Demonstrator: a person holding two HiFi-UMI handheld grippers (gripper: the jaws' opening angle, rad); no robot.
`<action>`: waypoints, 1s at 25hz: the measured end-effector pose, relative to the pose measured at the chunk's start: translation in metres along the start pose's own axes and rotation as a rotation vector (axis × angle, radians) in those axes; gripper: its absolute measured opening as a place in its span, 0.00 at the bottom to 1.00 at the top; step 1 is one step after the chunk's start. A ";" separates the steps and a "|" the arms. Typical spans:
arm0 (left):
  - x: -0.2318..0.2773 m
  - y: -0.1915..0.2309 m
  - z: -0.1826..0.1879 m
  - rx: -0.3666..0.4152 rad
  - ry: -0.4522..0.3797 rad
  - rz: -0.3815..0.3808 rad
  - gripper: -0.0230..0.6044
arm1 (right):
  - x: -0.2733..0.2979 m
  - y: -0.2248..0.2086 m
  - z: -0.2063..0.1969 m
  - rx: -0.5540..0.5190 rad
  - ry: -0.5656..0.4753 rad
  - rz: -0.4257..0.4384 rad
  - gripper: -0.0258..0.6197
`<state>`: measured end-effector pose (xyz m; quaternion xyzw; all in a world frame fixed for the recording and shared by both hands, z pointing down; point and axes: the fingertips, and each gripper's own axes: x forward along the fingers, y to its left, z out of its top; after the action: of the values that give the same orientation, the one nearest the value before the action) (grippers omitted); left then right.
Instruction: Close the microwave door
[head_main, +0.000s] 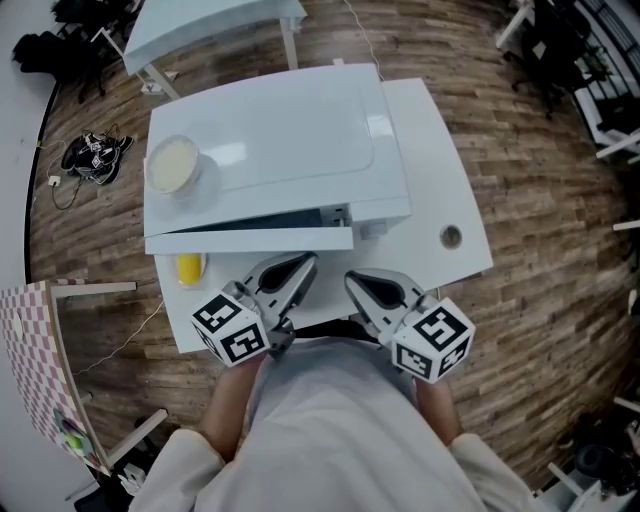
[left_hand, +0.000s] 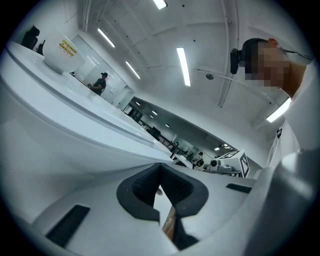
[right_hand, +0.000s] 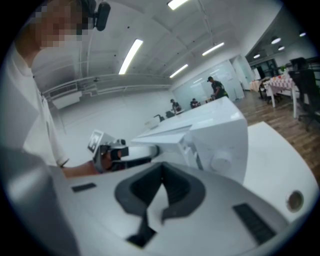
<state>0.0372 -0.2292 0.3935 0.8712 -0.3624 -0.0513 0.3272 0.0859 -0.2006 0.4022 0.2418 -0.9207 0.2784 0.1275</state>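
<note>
A white microwave (head_main: 280, 130) stands on a white table (head_main: 455, 190). Its door (head_main: 250, 241) is slightly ajar, swung out at its right end with a dark gap behind it. My left gripper (head_main: 308, 262) is shut and empty, its tips just below the door's right end. My right gripper (head_main: 353, 281) is also shut and empty, beside the left one and a little nearer the table's front edge. In the left gripper view the microwave (left_hand: 60, 130) fills the left side beyond the shut left gripper (left_hand: 160, 167). The right gripper view shows the door (right_hand: 165, 135) ahead of the right gripper (right_hand: 162, 177).
A pale bowl (head_main: 172, 163) sits on the microwave's top at its left. A yellow object (head_main: 189, 268) lies on the table under the door's left end. A round cable hole (head_main: 451, 236) is in the table right of the microwave. Another white table (head_main: 200, 30) stands behind; wooden floor surrounds everything.
</note>
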 end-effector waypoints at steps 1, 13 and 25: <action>0.001 0.002 0.002 -0.001 -0.001 0.001 0.06 | 0.001 -0.002 0.002 0.002 -0.001 -0.003 0.07; 0.013 0.005 0.005 0.008 0.016 -0.015 0.06 | 0.010 -0.028 0.026 -0.005 -0.053 -0.084 0.07; 0.017 0.006 0.009 -0.004 0.019 -0.010 0.06 | 0.017 -0.039 0.038 0.003 -0.068 -0.093 0.07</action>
<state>0.0428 -0.2484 0.3931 0.8728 -0.3549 -0.0452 0.3321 0.0876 -0.2569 0.3955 0.2939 -0.9119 0.2651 0.1085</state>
